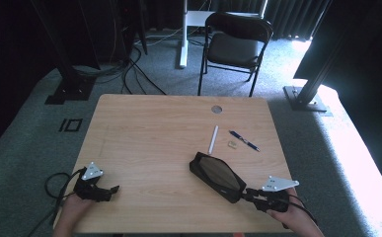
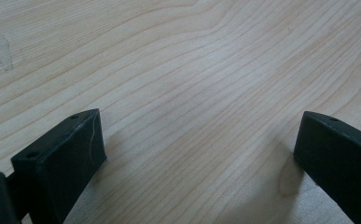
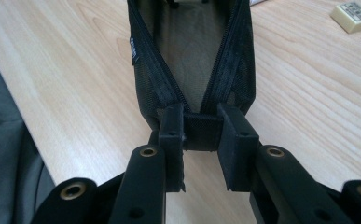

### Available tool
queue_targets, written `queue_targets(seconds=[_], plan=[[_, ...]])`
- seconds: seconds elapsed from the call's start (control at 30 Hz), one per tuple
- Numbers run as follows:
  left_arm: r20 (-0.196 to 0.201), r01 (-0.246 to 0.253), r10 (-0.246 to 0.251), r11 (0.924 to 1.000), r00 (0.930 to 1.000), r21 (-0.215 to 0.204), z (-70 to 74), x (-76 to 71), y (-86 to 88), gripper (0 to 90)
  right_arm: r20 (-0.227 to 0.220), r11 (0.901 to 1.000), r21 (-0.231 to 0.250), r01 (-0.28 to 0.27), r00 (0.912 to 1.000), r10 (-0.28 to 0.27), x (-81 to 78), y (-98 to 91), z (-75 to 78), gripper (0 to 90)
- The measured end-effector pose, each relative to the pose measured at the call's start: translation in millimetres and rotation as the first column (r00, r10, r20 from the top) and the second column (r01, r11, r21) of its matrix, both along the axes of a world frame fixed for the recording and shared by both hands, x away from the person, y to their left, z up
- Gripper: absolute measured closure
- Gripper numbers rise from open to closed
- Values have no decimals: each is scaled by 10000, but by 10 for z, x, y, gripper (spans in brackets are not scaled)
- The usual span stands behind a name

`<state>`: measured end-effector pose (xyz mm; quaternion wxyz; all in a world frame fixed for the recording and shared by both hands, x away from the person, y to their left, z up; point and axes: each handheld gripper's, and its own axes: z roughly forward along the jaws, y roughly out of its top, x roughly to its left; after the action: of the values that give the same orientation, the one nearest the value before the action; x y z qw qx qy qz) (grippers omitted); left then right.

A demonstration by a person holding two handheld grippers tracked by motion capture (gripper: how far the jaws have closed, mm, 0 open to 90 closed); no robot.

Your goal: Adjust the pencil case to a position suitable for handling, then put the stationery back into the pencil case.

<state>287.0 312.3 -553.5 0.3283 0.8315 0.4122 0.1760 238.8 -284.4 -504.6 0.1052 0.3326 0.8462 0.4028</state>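
At lower right, the right gripper was clamped on the near end of the open black pouch lying right of centre. At lower left, the left gripper stood wide open, empty. Farther back lay a pen.

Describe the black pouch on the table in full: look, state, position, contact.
The black pouch is a long, soft zippered case, apparently mesh fabric, unzipped so its brownish inside shows between the two zipper lines. It lies on the wooden table, right of centre near the front, angled with its far end toward the middle. The right gripper is shut on its near end, at the point where the zipper lines meet.
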Motion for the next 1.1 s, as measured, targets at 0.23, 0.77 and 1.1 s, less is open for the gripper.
queue_targets(seconds=[0.23,0.77,1.1], plan=[[0,0,0,10000,10000,-1,0,0,0,21,44,9997,-261,11,10000,-10,-35,-67,28,724],[1,0,0,10000,10000,0,0,0,0,21,198,9998,190,89,9998,-93,6,-86,128,561],[-1,4,-4,10000,10000,3,0,0,0,21,414,9980,589,213,9989,-237,82,-129,252,533]])
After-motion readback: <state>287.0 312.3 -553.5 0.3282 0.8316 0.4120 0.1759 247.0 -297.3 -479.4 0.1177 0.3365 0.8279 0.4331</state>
